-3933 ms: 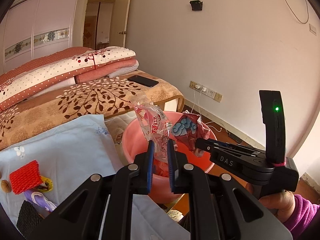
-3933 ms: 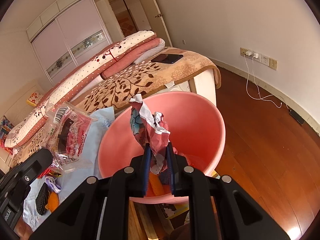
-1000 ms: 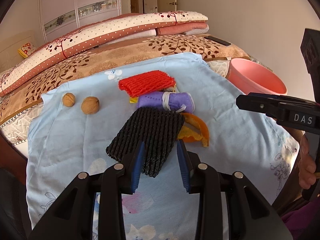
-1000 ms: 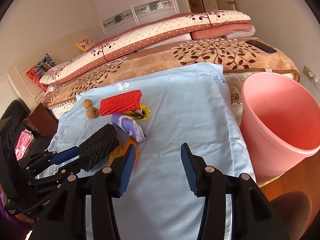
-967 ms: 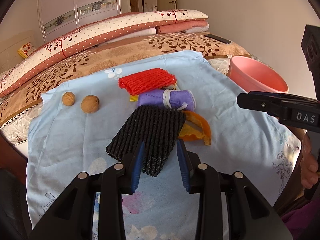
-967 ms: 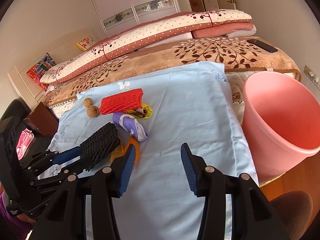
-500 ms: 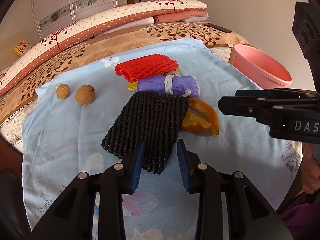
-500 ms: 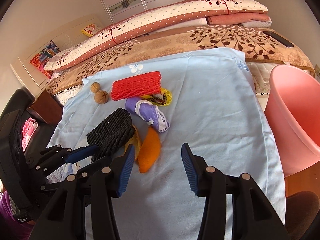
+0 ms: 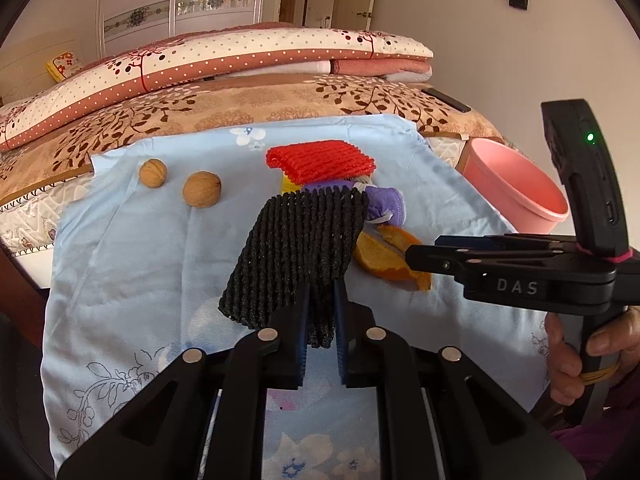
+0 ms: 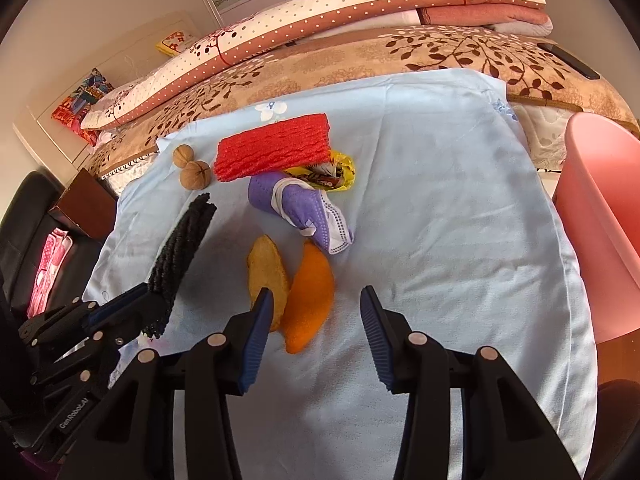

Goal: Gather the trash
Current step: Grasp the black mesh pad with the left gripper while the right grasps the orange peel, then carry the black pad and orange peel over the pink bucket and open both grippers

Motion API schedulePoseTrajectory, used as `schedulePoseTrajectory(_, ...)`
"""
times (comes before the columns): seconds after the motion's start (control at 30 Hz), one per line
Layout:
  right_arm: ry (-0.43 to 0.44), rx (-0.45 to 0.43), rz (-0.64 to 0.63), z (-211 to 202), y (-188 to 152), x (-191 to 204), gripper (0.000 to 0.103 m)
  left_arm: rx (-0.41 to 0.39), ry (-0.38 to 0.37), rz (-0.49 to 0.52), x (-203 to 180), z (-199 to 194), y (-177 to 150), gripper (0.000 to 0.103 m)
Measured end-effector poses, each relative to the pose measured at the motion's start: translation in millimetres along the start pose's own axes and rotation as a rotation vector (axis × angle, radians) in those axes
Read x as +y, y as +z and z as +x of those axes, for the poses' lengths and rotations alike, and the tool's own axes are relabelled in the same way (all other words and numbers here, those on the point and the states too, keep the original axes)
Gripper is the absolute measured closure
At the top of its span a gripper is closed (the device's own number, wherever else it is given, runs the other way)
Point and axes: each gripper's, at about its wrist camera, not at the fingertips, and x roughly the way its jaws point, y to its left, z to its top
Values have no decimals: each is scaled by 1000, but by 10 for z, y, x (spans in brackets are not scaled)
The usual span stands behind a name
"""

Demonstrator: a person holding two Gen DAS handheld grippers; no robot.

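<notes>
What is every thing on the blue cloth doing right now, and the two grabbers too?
Left gripper: just closed, pinching the black foam net.
Black foam net: lifted up on edge.
Right gripper: open, closing in, over the orange peels.
Orange peels: lying loose.
Purple mask: rolled up.
Red foam net: folded, lying flat.
Walnuts: whole.
Pink bucket: upright.

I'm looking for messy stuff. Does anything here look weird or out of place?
Yes. Orange peel, a crumpled purple mask and a yellow wrapper lie on the blue sheet over the bed. That's trash on bedding, not in the pink bucket.
</notes>
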Motion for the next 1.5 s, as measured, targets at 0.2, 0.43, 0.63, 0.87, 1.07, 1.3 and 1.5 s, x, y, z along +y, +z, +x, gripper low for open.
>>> schedulePoseTrajectory(0.2, -10, 10, -18, 17, -45, -1, 85, -28, 0, -18, -8, -78, 46, 92)
schedulePoseTrajectory(0.43, -11, -53, -19, -199, -66, -82, 94, -65, -10, -35, -40, -167, 95, 92)
schedulePoseTrajectory(0.63, -24, -124, -13, -433, -72, -174, 97, -112, -36, -56, -78, -257, 165, 92)
schedulePoseTrajectory(0.87, -43, -188, 17, -643, -46, -322, 97, -158, -67, -68, -206, -324, 273, 92)
schedulePoseTrajectory(1.07, -69, -245, 43, -819, 0, -465, 97, -183, -89, -65, -338, -336, 380, 92)
schedulePoseTrajectory(1.3, -110, -309, 81, -1017, 36, -647, 97, -203, -119, -52, -543, -272, 512, 92)
schedulePoseTrajectory(1.5, -153, -358, 114, -1199, 48, -837, 97, -219, -151, -47, -717, -204, 633, 92)
